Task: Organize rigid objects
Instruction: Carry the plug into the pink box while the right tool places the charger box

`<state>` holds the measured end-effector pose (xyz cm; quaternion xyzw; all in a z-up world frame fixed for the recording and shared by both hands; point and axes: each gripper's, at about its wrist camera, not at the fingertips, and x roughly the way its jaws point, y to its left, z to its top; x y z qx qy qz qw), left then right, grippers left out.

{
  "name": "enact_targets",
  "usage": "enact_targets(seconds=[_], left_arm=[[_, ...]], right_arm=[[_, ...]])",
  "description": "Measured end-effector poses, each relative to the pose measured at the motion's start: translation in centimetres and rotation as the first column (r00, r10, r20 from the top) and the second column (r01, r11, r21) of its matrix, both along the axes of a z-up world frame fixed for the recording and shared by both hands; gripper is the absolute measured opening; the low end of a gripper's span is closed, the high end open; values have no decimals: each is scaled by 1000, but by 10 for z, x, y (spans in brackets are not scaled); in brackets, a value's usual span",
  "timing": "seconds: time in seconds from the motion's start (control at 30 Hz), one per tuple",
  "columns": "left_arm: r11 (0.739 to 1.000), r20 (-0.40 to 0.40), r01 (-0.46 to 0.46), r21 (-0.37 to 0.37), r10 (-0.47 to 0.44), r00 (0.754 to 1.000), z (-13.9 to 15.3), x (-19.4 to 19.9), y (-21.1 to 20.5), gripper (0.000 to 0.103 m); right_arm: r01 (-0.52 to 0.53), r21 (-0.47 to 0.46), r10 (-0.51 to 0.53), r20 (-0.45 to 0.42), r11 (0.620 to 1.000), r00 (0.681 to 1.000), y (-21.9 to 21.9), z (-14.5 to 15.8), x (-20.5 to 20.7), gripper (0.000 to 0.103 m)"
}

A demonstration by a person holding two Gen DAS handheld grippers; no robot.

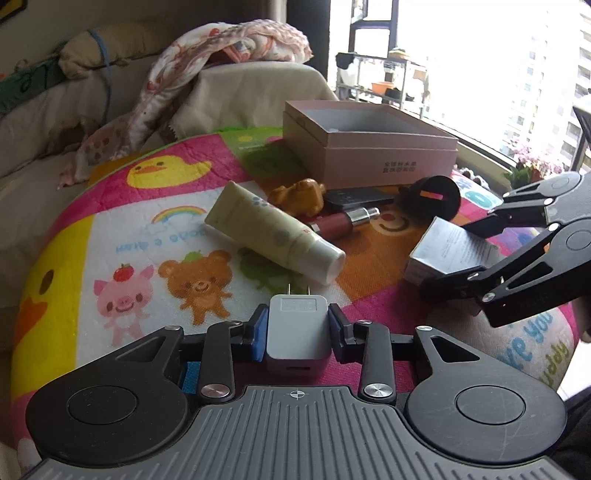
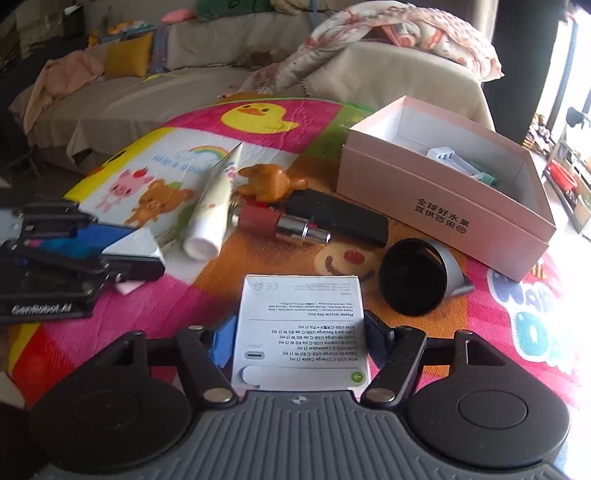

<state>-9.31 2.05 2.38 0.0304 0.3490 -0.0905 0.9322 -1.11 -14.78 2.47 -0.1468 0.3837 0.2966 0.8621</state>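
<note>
My left gripper [image 1: 297, 328] is shut on a white charger plug [image 1: 295, 332], prongs pointing away, just above the colourful play mat [image 1: 147, 240]. My right gripper [image 2: 299, 332] is shut on a white cable box [image 2: 301, 325], its printed label facing up. The left wrist view shows that box [image 1: 447, 251] held at the right. An open pink box [image 2: 443, 206] stands at the far right with a few items inside. Between lie a cream tube [image 2: 214, 206], a wooden animal figure [image 2: 269, 181], a reddish lipstick [image 2: 280, 221], a flat black device [image 2: 340, 218] and a black round cap [image 2: 413, 280].
A beige sofa [image 2: 184, 85] with a patterned blanket [image 2: 388, 33] runs behind the mat. A bright window [image 1: 498, 74] and balcony shelves lie beyond the pink box [image 1: 369, 155]. The left gripper [image 2: 122, 254] with its plug shows at the left of the right wrist view.
</note>
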Motion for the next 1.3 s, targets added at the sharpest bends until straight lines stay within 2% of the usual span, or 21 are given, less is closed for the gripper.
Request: enact_targets(seconds=[0.1, 0.2, 0.27, 0.37, 0.47, 0.57, 0.67, 0.7, 0.73, 0.83, 0.93, 1.07, 1.13, 1.3], left_arm=[[994, -19, 107, -7, -107, 994, 5, -7, -6, 37], [979, -22, 187, -85, -190, 982, 23, -4, -10, 37], [968, 14, 221, -118, -220, 975, 45, 11, -12, 37], [961, 119, 233, -149, -216, 969, 84, 49, -14, 37], [951, 223, 235, -199, -190, 956, 117, 99, -16, 37], [946, 258, 235, -225, -175, 950, 142, 149, -26, 37], [930, 238, 249, -271, -186, 953, 155, 200, -39, 38], [934, 223, 231, -272, -172, 960, 153, 213, -42, 38], [941, 208, 209, -267, -156, 966, 149, 221, -44, 38], [940, 187, 184, -288, -133, 973, 127, 215, -37, 38], [932, 162, 165, -323, -117, 980, 100, 189, -19, 38], [941, 107, 93, -326, -61, 992, 63, 149, 3, 38], [951, 81, 32, -309, -7, 997, 48, 128, 15, 38], [953, 38, -113, -283, 129, 991, 30, 91, 46, 38]], right_arm=[[-8, -14, 8, 8, 1000, 1000, -19, 8, -13, 69], [16, 1, -16, 42, 1000, 999, -43, 27, -23, 69], [43, 35, -46, 102, 998, 994, -59, 47, -26, 69], [106, 109, -126, 203, 988, 971, -76, 80, -15, 69], [160, 141, -196, 304, 977, 932, -78, 102, 13, 69], [196, 151, -237, 336, 969, 912, -71, 117, 55, 69], [203, 184, -257, 347, 962, 902, -63, 128, 96, 72], [202, 199, -260, 335, 959, 906, -62, 130, 109, 83], [214, 206, -271, 316, 955, 909, -62, 131, 120, 86], [271, 236, -333, 280, 933, 900, -70, 122, 127, 86], [287, 262, -348, 226, 921, 910, -88, 96, 106, 89], [315, 167, -348, 242, 934, 906, -89, 47, 62, 89], [297, 111, -316, 242, 948, 917, -81, 29, 46, 89], [229, 90, -243, 207, 969, 948, -54, 14, 24, 89]])
